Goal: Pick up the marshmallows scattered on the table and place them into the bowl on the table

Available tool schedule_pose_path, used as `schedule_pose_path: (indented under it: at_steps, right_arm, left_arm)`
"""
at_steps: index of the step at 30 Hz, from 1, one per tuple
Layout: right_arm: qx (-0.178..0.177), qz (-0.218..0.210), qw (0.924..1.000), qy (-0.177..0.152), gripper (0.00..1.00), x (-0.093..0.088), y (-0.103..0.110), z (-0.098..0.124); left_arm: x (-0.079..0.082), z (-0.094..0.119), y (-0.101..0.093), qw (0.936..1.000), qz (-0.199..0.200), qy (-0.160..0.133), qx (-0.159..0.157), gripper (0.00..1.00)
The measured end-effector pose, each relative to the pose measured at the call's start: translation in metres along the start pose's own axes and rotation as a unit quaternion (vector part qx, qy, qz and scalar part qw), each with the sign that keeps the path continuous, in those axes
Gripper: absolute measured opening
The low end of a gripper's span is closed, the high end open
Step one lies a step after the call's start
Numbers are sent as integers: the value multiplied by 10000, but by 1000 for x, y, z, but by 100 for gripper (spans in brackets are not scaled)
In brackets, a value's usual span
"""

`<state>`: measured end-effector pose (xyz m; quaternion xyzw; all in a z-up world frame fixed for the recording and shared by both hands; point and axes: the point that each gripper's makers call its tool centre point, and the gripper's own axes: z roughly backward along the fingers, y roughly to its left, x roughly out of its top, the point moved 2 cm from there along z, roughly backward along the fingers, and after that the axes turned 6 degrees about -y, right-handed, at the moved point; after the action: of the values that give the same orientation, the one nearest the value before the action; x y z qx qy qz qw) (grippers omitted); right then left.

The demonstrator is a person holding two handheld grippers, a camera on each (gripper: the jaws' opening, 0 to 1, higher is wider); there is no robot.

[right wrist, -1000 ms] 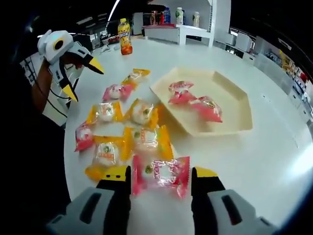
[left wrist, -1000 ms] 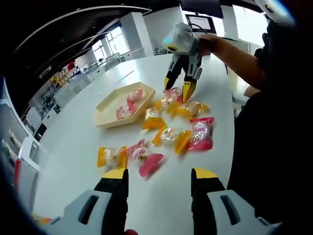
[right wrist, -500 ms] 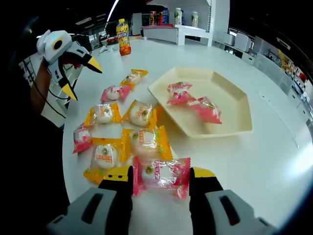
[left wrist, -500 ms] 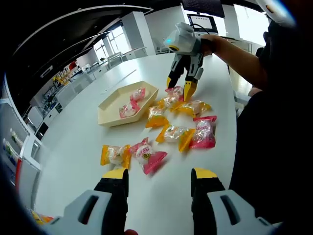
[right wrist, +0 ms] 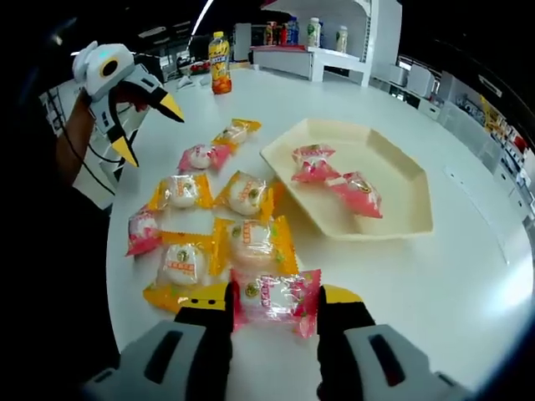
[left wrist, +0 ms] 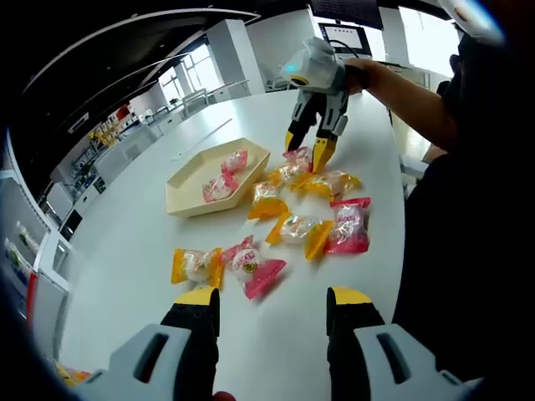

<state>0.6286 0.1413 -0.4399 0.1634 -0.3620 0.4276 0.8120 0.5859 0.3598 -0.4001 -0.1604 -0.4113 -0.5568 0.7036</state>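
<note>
Several wrapped marshmallows in yellow and pink packets lie scattered on the white table. A cream hexagonal tray [right wrist: 399, 188] [left wrist: 191, 179] holds pink packets [right wrist: 354, 193]. My right gripper [right wrist: 276, 294] straddles a pink packet [right wrist: 274, 292] that lies on the table. Its jaws are narrowed against the wrapper's two ends but still apart. The left gripper view shows the same gripper [left wrist: 306, 149] at the far side of the pile. My left gripper [left wrist: 272, 297] is open with nothing between its jaws, hanging short of a pink packet [left wrist: 251, 267] and a yellow packet [left wrist: 193, 264]. In the right gripper view it [right wrist: 150, 129] hovers at the upper left.
An orange drink bottle [right wrist: 220, 62] stands at the table's far end, with a shelf of bottles [right wrist: 313, 35] behind it. The person's arm [left wrist: 401, 93] and body run along the table edge by the pile. Bare tabletop [right wrist: 435, 276] lies right of the tray.
The right gripper's jaws have closed in from well apart to touching the ends of the pink packet. The left gripper has stayed open and nearly still.
</note>
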Motion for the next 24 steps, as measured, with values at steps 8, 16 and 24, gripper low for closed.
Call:
schedule_pose_path:
  at_steps: [8, 16, 24]
  right_arm:
    - [41, 77, 10000, 14, 30, 1, 3, 0]
    - [50, 99, 9999, 12, 30, 0, 6, 1]
    - [34, -14, 10000, -6, 29, 0, 9, 1]
  left_arm:
    - [1, -1, 0, 10000, -8, -7, -11, 50]
    - [1, -1, -1, 10000, -10, -6, -12, 50]
    - [-1, -2, -3, 10000, -2, 17, -36, 50]
